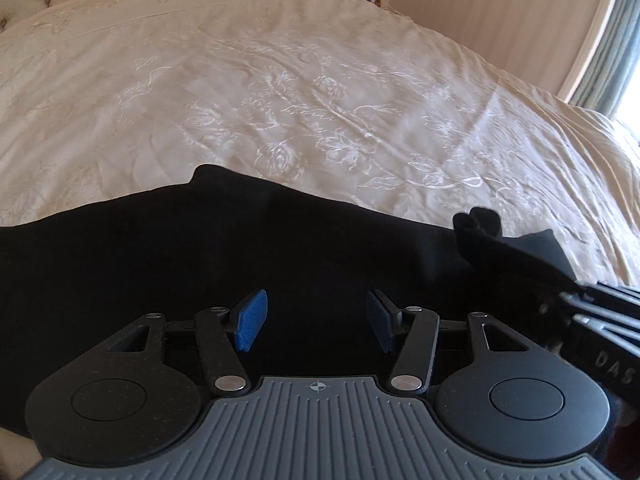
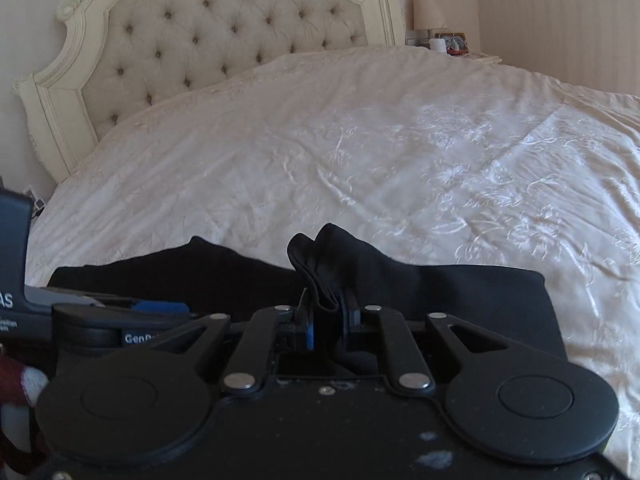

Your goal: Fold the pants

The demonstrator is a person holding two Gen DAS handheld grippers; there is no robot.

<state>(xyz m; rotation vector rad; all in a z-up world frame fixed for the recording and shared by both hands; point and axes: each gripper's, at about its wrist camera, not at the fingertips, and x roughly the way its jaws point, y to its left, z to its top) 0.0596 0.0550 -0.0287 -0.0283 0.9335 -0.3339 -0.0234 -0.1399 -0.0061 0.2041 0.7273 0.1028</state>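
Black pants (image 1: 168,248) lie across the near part of a cream bedspread (image 1: 280,92). My left gripper (image 1: 316,320) is open, its blue pads apart just above the dark cloth, holding nothing. My right gripper (image 2: 326,320) is shut on a bunched fold of the pants (image 2: 320,264) and lifts it a little off the bed; the rest of the pants (image 2: 460,296) spreads flat to both sides. In the left wrist view the right gripper (image 1: 576,292) shows at the right edge with the raised cloth (image 1: 484,224) in it.
A tufted cream headboard (image 2: 208,32) stands at the far end of the bed. A bedside table with a lamp (image 2: 426,12) and small items is at the back right. A curtained window (image 1: 616,40) is at the right.
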